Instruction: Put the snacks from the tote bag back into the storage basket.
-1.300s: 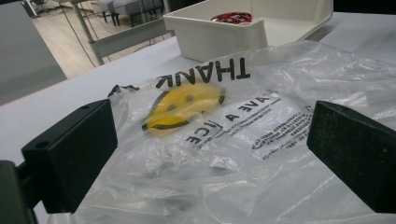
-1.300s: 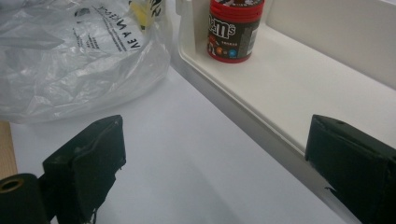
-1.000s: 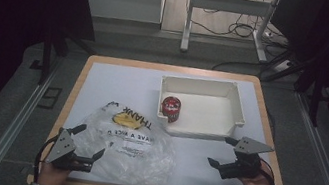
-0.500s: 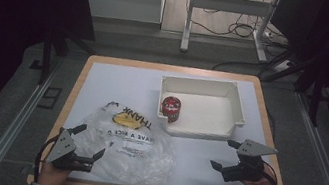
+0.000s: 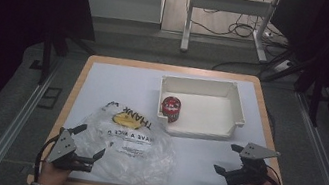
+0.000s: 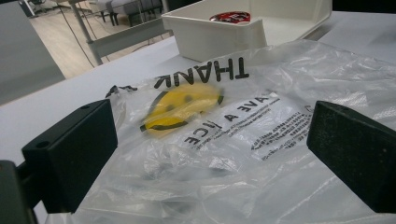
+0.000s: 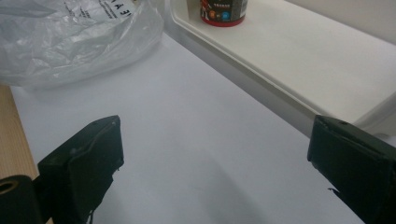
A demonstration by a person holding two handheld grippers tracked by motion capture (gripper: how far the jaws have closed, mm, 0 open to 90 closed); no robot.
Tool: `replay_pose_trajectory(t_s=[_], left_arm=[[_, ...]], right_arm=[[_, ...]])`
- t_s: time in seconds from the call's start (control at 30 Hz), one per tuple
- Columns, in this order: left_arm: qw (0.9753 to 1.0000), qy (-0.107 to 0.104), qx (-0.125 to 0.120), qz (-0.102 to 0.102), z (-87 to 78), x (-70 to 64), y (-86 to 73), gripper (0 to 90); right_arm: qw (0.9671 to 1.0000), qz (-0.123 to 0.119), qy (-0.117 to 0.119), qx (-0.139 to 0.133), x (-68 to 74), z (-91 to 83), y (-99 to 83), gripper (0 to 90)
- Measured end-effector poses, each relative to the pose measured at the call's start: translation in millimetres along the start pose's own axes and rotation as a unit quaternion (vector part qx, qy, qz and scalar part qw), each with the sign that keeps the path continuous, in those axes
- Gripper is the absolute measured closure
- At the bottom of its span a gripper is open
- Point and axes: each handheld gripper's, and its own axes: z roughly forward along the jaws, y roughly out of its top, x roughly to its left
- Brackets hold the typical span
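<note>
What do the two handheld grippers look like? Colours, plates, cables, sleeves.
Both are black, each with two blocky black fingers. The left gripper has a grey three-cornered plate on top and a dark cable looping by the hand. The right gripper carries the same kind of grey plate, with a dark cable behind it. Both wrists show dark checked sleeve cuffs.

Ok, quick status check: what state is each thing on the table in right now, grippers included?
Plastic bag: crumpled, lying flat on the table, not gripped.
Can: upright, in the tray's front-left corner.
Tray: upright on the table, holding just the can.
Left gripper: open, jaws either side of the bag's edge.
Right gripper: open, over bare table.
</note>
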Motion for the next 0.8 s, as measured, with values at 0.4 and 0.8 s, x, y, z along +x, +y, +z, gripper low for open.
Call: replay_pose_trajectory(t_s=[0.4,0.8], left_arm=[[1.0,-0.001,0.001,0.001,0.7,-0.3,0.0,1.6],[1.0,-0.002,0.003,0.003,1.2,-0.5,0.0,1.6]], right_arm=[[0.9999,0.008,-0.009,0.006,-1.9,-5.5,-6.8,4.0],[0.9996,0.008,-0.021,0.017,-2.2,-10.3,-11.9,4.0]])
